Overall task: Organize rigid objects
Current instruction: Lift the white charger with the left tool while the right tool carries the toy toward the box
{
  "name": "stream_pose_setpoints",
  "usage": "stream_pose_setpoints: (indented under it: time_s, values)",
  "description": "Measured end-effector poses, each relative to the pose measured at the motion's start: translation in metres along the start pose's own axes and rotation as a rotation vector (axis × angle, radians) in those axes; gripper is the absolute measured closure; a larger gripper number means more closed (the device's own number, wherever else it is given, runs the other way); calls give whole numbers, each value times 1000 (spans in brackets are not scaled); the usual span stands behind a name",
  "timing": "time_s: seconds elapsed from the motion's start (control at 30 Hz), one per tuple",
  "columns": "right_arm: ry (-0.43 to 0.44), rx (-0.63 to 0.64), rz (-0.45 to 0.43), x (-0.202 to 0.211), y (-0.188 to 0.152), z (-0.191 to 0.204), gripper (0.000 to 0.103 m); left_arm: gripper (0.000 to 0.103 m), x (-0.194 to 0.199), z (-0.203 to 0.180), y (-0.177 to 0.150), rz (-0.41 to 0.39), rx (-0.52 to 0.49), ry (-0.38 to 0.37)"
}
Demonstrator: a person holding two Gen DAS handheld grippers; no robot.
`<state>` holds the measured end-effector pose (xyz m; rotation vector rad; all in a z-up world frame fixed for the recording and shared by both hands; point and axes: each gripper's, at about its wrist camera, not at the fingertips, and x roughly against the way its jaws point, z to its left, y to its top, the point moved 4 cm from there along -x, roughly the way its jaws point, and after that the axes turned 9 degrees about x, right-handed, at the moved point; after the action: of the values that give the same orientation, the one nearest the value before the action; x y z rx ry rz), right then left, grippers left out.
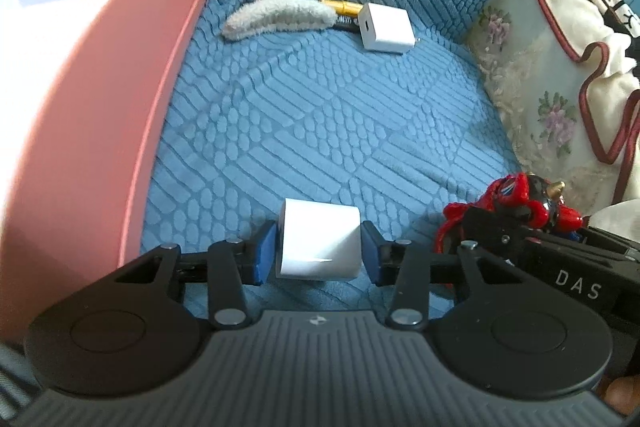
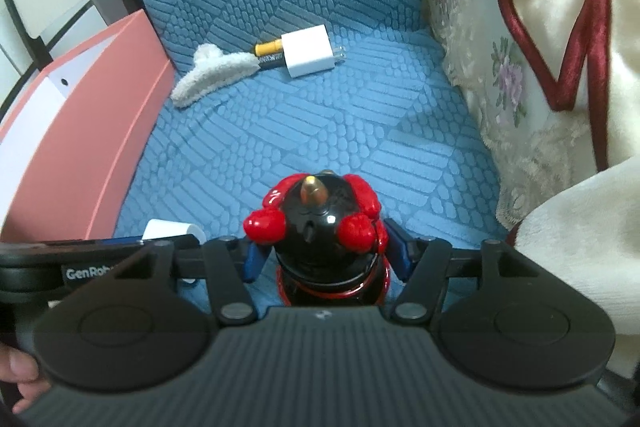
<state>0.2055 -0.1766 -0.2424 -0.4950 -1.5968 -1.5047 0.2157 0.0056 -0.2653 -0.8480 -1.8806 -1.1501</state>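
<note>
- The left gripper (image 1: 319,251) sits at the lower middle of the left wrist view, its blue pads (image 1: 266,253) on either side of a white block (image 1: 318,241). The left pad looks to touch the block; a thin gap seems to show at the right pad, so a firm grip cannot be confirmed.
- The block's lower end is hidden behind the gripper body.
- In the right wrist view the right gripper (image 2: 326,253) is clamped on a red and black toy figure (image 2: 320,223) at the lower middle; the toy's base is cut off by the gripper body.
- The pink box (image 1: 120,87) runs along the left edge of the left wrist view; its white inside is overexposed and its contents cannot be made out.
- At the upper middle, on the blue textured cushion (image 1: 320,115), lie a fluffy hair claw (image 1: 276,11), a white charger plug (image 1: 384,27) and a yellow battery (image 1: 344,7), the battery partly hidden behind the other two.
- Only a fingertip (image 2: 18,367) of the person shows, at the lower left edge of the right wrist view.
</note>
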Motion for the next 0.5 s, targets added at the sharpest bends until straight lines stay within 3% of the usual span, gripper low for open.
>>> stream_pose_setpoints:
  time_s: [0.5]
  values:
    - [35, 6, -91, 95, 16, 12, 40, 53, 96, -5, 9, -68, -2, -73]
